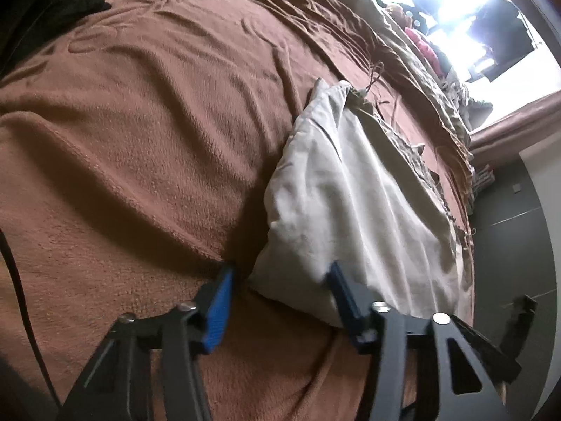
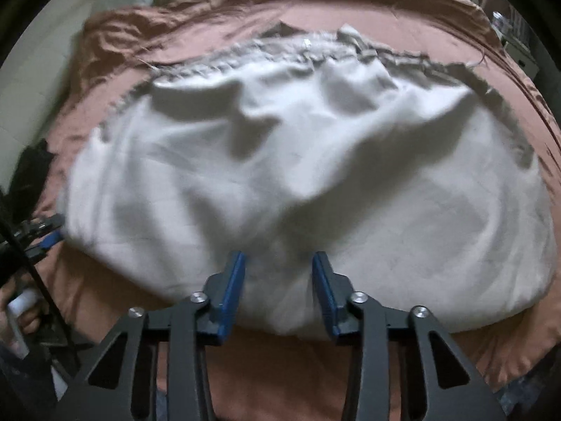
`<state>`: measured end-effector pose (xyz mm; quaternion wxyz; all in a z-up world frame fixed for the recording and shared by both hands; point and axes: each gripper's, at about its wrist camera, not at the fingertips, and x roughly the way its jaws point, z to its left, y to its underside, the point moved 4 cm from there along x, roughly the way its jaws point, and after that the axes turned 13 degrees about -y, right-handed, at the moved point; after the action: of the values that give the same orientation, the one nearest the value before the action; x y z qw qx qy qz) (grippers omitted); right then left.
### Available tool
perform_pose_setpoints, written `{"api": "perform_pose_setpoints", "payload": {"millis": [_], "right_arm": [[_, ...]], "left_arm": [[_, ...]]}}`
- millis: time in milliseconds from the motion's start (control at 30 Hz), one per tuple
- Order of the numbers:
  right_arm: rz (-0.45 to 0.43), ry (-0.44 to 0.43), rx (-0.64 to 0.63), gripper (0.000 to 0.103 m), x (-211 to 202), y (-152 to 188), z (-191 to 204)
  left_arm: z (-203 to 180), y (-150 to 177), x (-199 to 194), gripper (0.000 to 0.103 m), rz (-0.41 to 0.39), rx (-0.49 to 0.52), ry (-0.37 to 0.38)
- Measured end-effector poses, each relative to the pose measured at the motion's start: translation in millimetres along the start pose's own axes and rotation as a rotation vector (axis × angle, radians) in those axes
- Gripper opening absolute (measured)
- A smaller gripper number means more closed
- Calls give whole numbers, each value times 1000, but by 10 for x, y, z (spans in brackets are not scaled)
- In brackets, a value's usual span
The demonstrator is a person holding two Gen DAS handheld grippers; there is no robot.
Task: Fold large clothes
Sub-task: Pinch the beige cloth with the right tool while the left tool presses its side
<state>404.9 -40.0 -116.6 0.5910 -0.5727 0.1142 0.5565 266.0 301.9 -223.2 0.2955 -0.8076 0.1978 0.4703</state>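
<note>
A large off-white garment (image 1: 350, 203) (image 2: 280, 161) lies spread and rumpled on a brown blanket (image 1: 140, 140) (image 2: 280, 368) that covers a bed. In the left wrist view my left gripper (image 1: 282, 273) straddles the garment's near corner: one blue pad rests on the blanket beside the cloth, the other on the cloth, with a wide gap between them. In the right wrist view my right gripper (image 2: 278, 263) is over the garment's near edge, with cloth in the gap between its blue pads; I see no pinch. The left gripper (image 2: 49, 236) also shows at the garment's left corner.
Patterned fabric (image 1: 410, 147) with loose threads peeks out along the garment's far side. The bed edge drops to a dark floor (image 1: 508, 245) on the right. A bright window (image 1: 455, 7) is beyond. Black cloth (image 1: 80, 3) lies at the far left. A hand (image 2: 21, 312) holds the left handle.
</note>
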Motion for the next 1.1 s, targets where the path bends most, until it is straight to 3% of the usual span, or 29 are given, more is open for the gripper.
{"api": "perform_pose_setpoints", "payload": {"millis": [67, 333, 800, 967, 1100], "right_arm": [[37, 22, 12, 31, 132, -100, -63], [25, 73, 38, 16, 589, -659, -251], [27, 130, 67, 16, 1282, -1534, -524], [15, 78, 101, 16, 1211, -1597, -508], [-16, 24, 104, 16, 956, -1433, -435]], "left_arm": [[6, -7, 13, 48, -3, -1, 1], [75, 7, 7, 47, -4, -63, 18], [159, 54, 1, 47, 33, -188, 34], [168, 55, -10, 53, 67, -246, 57], [215, 64, 2, 54, 113, -286, 77]]}}
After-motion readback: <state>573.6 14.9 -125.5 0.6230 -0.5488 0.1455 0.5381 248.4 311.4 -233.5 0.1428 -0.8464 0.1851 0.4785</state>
